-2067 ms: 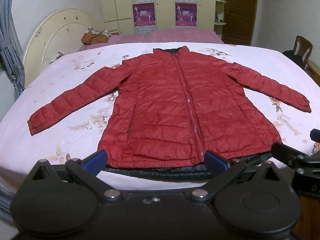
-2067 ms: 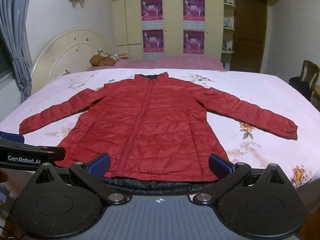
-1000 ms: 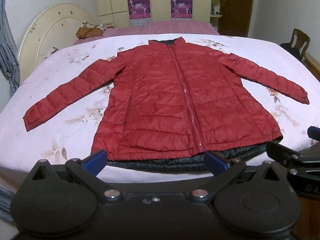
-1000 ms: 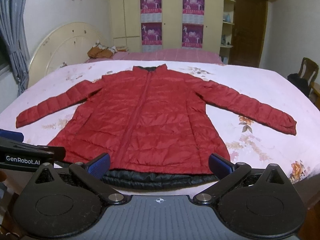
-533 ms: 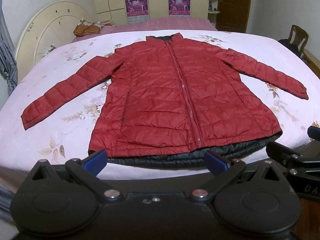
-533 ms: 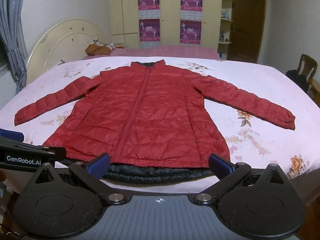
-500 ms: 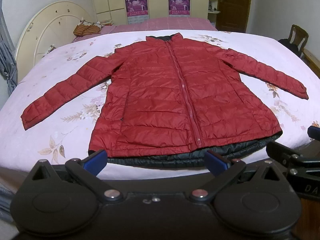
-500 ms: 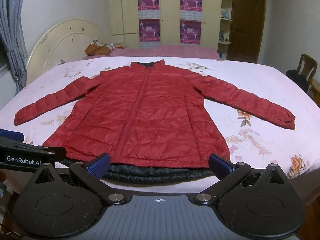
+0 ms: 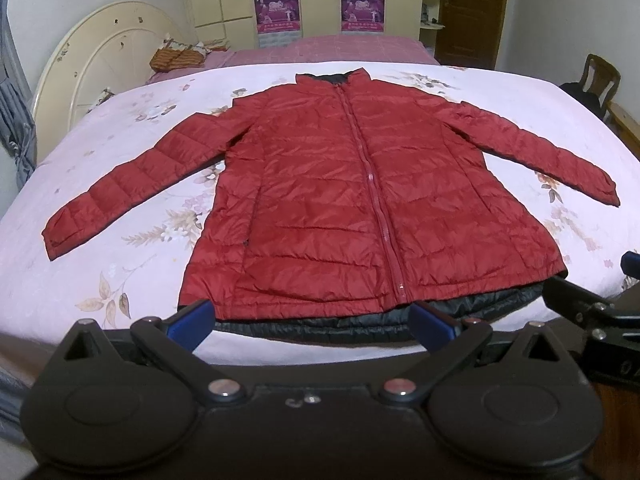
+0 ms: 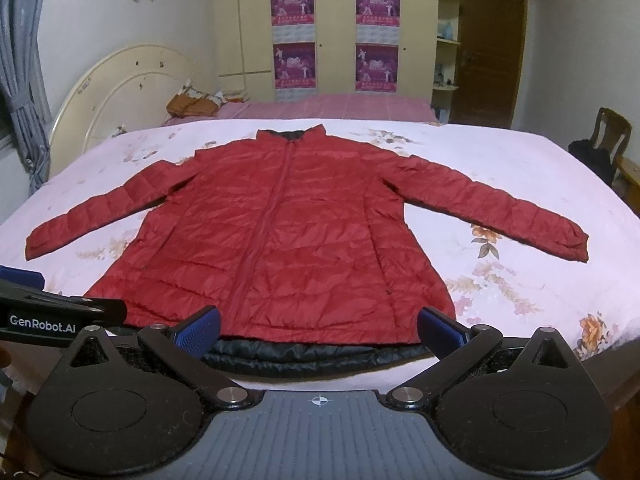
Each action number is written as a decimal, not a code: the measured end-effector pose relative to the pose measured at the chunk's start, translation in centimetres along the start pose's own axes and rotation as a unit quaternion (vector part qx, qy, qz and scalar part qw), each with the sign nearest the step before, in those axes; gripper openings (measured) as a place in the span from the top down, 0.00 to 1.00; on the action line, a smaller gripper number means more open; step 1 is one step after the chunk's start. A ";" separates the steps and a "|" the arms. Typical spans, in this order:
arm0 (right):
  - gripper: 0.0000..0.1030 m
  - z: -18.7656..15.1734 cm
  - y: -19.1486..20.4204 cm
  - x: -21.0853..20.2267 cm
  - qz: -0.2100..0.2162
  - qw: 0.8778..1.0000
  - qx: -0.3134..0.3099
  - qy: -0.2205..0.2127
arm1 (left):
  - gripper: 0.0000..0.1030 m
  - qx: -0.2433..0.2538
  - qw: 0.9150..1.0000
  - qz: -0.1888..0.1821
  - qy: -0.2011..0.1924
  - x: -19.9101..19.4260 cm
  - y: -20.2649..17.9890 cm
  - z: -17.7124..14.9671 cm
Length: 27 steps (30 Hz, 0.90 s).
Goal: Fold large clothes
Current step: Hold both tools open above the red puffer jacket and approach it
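Both our jaws stand wide apart and hold nothing. Our left gripper (image 9: 310, 322) and right gripper (image 10: 320, 326) hang side by side at the near edge of the bed (image 9: 120, 276), just short of the hem. We see the jacket (image 9: 352, 208) lying flat, zipped, collar at the far end, sleeves spread to both sides.

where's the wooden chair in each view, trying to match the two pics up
Left wrist view: the wooden chair sits at the far right edge, upper part of the picture, beyond the bed's right side.
Right wrist view: the chair is again at the far right edge, a little lower in the picture.
Shared landmark: the red jacket spread flat on the bed, collar pointing away.
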State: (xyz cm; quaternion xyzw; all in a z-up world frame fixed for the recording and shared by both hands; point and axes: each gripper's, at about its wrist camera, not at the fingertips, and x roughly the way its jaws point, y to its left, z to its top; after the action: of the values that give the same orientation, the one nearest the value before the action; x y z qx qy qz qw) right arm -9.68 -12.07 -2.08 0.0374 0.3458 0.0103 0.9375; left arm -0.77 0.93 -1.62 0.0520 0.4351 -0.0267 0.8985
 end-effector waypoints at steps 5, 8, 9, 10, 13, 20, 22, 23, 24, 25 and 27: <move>0.00 0.5 -0.4 0.4 -0.005 1.000 0.004 -0.005 | 0.00 -0.003 1.000 0.000 0.003 0.5 0.3 0.5; 0.00 0.8 -0.6 0.8 -0.008 1.000 0.007 -0.005 | 0.00 -0.004 1.000 0.000 0.004 0.9 0.4 0.9; 0.00 0.9 -0.7 1.0 -0.010 1.000 0.007 -0.006 | 0.00 -0.004 1.000 0.000 0.004 1.1 0.5 1.1; 0.00 1.0 -0.8 1.1 -0.012 1.000 0.008 -0.006 | 0.00 -0.004 1.000 0.000 0.004 1.3 0.6 1.2; 0.00 1.5 -1.1 1.8 -0.018 1.000 0.012 -0.008 | 0.00 -0.005 1.000 0.001 0.004 2.0 0.9 2.0; 0.00 3.2 -1.5 3.9 -0.041 0.999 0.024 -0.016 | 0.00 -0.001 1.000 -0.001 0.004 4.8 1.9 4.4; 0.00 3.9 -1.5 4.8 -0.049 0.998 0.028 -0.018 | 0.00 -0.001 1.000 -0.002 0.006 5.9 2.3 5.4; 0.00 4.2 -1.5 5.2 -0.053 0.998 0.030 -0.017 | 0.00 0.000 1.000 -0.003 0.007 6.4 2.5 5.9; 0.00 4.6 -1.5 5.8 -0.058 0.998 0.033 -0.017 | 0.00 0.001 1.000 -0.003 0.007 7.0 2.7 6.4; 0.00 4.9 -1.5 6.4 -0.061 0.997 0.037 -0.017 | 0.00 0.003 1.000 -0.003 0.007 7.6 3.0 7.0; 0.00 5.6 -1.6 7.5 -0.066 0.997 0.047 -0.016 | 0.00 0.006 1.000 -0.005 0.007 8.8 3.5 8.0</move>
State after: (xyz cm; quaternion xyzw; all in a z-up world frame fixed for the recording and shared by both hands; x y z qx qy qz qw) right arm -0.35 -13.65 -2.80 0.0582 0.3327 -0.0687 0.9387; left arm 11.25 3.48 -3.29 0.0552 0.4418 -0.0331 0.8948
